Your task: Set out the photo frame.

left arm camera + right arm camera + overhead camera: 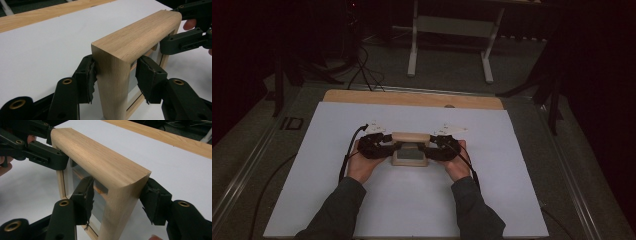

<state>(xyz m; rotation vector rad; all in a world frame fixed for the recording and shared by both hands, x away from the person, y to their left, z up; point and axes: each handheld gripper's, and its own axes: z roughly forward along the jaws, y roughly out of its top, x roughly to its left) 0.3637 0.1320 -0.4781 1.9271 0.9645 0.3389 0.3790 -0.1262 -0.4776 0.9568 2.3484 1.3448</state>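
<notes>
Frame (410,148) of pale wood stands upright on the white surface (412,200), left gripper (115,75) clamped on one side post, right gripper (117,200) grasping the other.

No legible text or labels

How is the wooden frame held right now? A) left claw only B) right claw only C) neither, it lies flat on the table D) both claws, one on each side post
D: the left claw clamps one side post of the wooden frame and the right claw clamps the opposite post, frame standing upright.
</notes>
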